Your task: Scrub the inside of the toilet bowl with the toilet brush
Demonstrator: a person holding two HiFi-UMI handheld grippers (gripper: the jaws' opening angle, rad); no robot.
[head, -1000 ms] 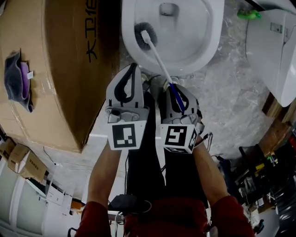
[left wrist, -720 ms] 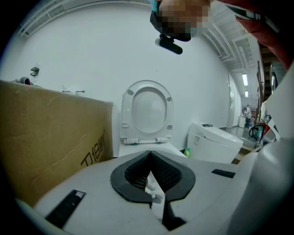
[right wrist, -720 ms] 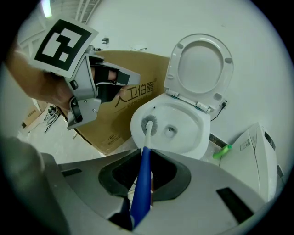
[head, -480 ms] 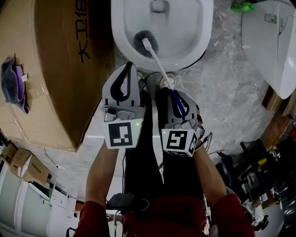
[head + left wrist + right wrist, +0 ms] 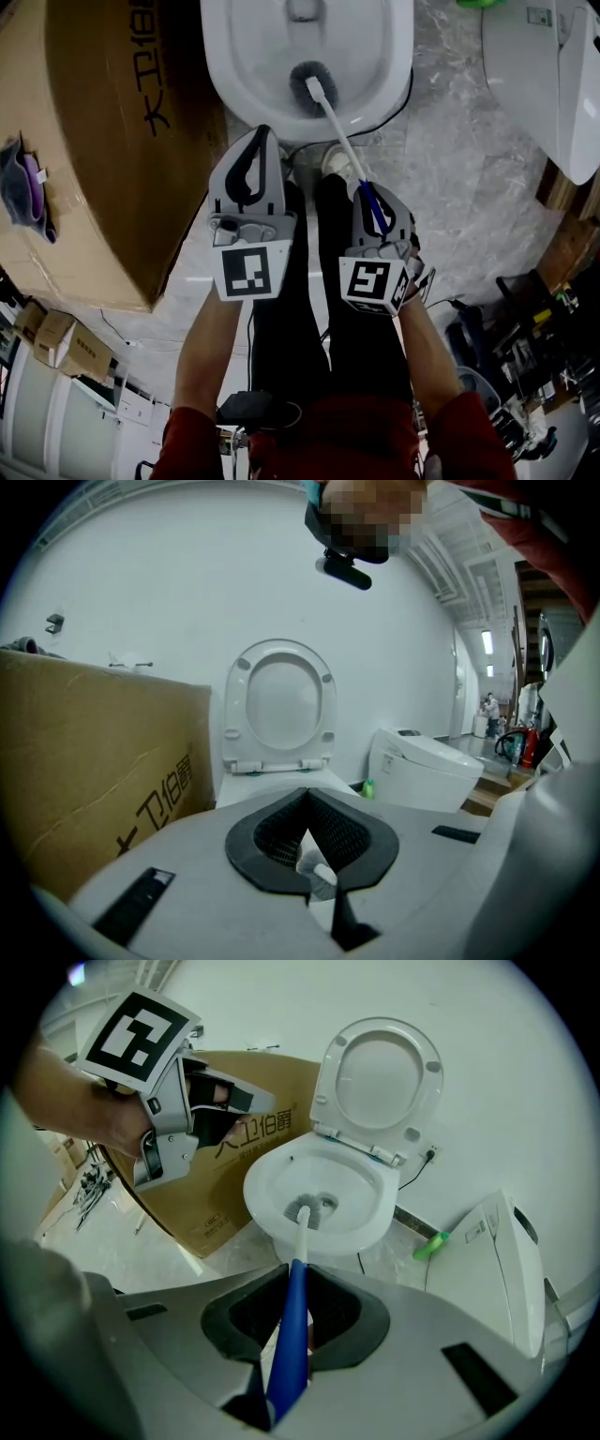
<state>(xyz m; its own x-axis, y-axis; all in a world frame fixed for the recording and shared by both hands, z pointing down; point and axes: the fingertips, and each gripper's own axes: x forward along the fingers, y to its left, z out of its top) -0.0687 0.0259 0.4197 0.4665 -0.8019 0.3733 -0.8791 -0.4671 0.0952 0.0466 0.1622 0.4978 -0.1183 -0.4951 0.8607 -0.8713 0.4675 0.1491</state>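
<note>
Toilet brush [image 5: 340,141] head rightward, central in toilet bowl [image 5: 377,49]

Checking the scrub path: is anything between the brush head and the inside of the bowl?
Nothing visible does. The right gripper holds the toilet brush by its blue handle, the bristle head sits inside the toilet bowl, and the toilet seat stands raised behind it.

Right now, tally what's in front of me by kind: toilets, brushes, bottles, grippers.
Toilets: 2 (open toilet bowl, closed toilet)
Toilet brush: 1
Green bottle: 1
Grippers: 2 (left gripper, right gripper)
Total: 6
</note>
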